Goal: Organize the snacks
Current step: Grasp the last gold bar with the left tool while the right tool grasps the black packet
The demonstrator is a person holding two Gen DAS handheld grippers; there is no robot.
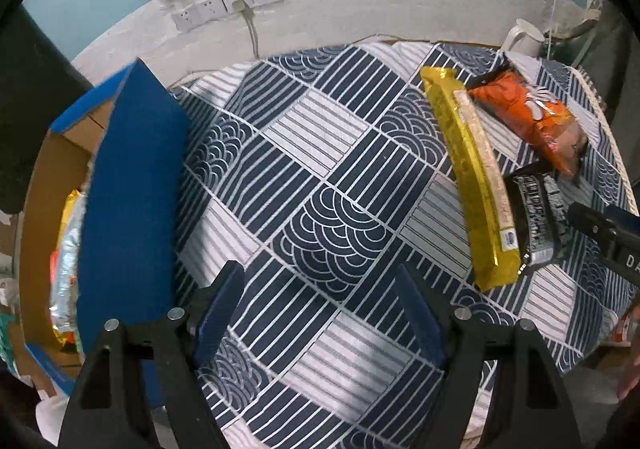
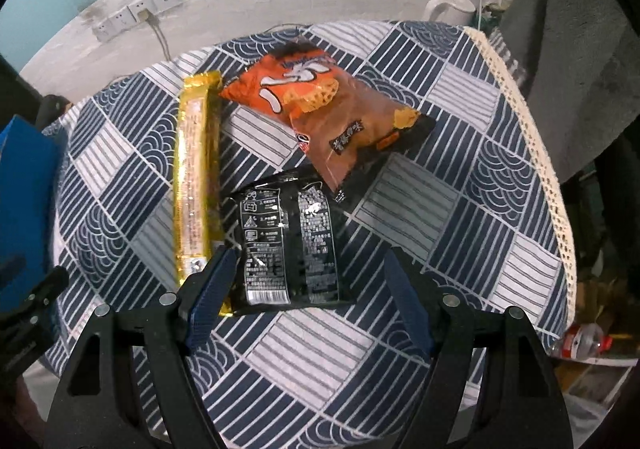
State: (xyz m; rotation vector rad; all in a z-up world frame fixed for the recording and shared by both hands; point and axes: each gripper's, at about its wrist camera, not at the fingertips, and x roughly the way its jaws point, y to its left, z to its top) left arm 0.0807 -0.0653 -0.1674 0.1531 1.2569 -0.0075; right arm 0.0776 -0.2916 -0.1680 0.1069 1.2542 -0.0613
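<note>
My right claw [image 2: 308,291] hangs released over the black pack [image 2: 290,241]; my left claw [image 1: 320,313] is released above the cloth [image 1: 320,177], empty.

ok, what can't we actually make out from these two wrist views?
- Contents of the blue-flapped cardboard box, left wrist view: its raised flap hides all but a strip of foil packets.
- Long gold foil packet, right wrist view: its lower end is behind the right gripper finger.
- Black foil pouch, left wrist view: partly covered by the gold packet and the gripper at the right edge.
- Pouch print: too small to read.
</note>
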